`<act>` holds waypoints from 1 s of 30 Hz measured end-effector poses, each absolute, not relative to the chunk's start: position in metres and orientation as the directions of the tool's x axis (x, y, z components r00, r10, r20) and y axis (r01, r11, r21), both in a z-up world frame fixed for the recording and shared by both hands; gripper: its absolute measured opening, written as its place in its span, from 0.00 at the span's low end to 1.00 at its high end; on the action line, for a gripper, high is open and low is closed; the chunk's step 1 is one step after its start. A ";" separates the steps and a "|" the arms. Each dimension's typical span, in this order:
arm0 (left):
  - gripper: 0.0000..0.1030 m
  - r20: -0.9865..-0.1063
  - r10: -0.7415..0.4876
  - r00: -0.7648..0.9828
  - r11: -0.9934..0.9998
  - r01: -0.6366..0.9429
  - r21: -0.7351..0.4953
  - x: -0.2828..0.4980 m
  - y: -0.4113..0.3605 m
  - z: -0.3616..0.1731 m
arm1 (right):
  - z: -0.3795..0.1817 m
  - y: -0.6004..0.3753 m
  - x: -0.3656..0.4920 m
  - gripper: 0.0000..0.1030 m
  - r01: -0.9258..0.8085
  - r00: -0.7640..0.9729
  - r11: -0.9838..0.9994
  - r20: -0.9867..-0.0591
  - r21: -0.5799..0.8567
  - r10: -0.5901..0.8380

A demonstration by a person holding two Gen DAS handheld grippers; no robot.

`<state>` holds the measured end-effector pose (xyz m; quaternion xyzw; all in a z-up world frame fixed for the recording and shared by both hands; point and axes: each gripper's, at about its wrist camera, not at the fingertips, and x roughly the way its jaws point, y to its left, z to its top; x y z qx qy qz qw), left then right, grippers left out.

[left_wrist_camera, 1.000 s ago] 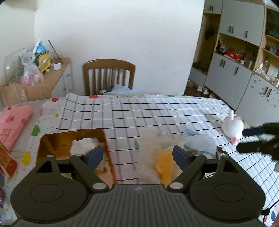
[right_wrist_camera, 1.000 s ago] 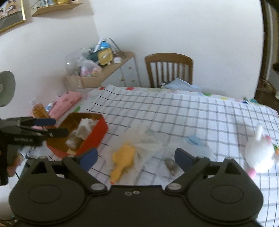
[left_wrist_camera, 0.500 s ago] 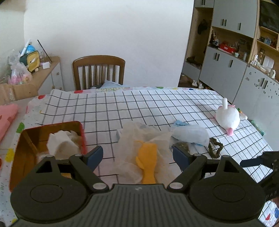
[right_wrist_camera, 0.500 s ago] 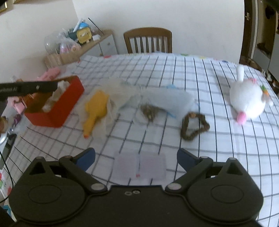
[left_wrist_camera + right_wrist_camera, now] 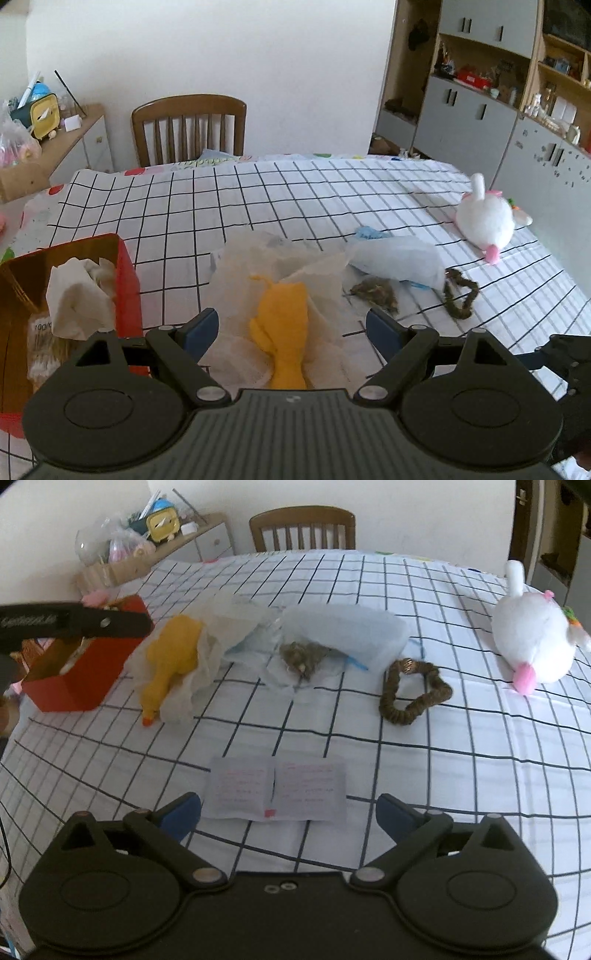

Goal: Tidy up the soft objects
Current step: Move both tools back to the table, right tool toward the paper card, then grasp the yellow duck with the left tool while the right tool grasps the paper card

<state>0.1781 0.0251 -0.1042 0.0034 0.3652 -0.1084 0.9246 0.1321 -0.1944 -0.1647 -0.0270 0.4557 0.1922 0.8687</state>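
We see a plain white wall (image 5: pixel 221 48) behind the surface (image 5: pixel 295 192), which carries a white cloth with a black grid. A brown wooden chair (image 5: pixel 188 127) with a slatted back stands at the far edge. To the left, a low wooden sideboard (image 5: pixel 79 136) holds assorted clutter. To the right, a wall unit (image 5: pixel 480 96) combines grey doors with open wooden shelves. Even daylight fills the room.

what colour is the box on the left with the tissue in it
The box is red outside, with a golden-brown inside; the right wrist view shows its outer wall best.
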 end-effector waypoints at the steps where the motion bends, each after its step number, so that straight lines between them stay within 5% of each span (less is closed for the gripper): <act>1: 0.85 -0.679 -0.191 0.709 0.977 0.204 -0.061 0.181 0.023 -0.107 | -0.167 -0.193 0.133 0.98 -0.363 0.509 0.924 -0.804 0.124 0.307; 22: 0.84 -0.692 -0.139 0.708 0.976 0.217 0.026 0.203 0.012 -0.136 | -0.178 -0.168 0.135 0.89 -0.418 0.550 0.908 -0.800 -0.017 0.238; 30: 0.55 -0.705 -0.171 0.688 0.971 0.241 -0.001 0.208 0.009 -0.139 | -0.172 -0.165 0.130 0.63 -0.445 0.547 0.895 -0.797 -0.017 0.256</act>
